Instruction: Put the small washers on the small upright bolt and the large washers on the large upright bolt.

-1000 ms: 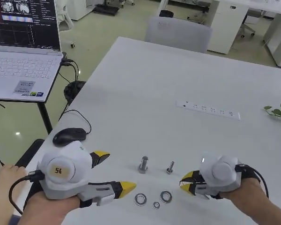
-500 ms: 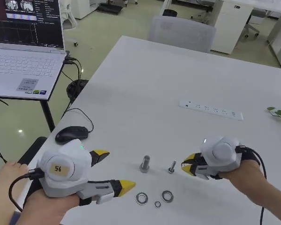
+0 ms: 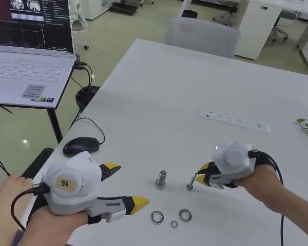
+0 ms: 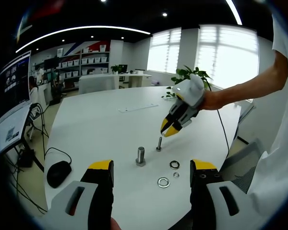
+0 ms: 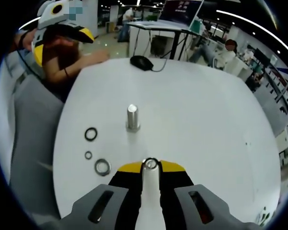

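The right gripper (image 3: 202, 174) pinches a small washer (image 5: 150, 164) by its rim, apt for light, stiff, slippery steel, while the left gripper (image 3: 126, 185) gapes wide.

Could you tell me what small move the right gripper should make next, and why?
Probably shift the right gripper over the small bolt and lower it: its fingers seem to pinch a small washer, and the tips hang just beside and above the bolt's top.
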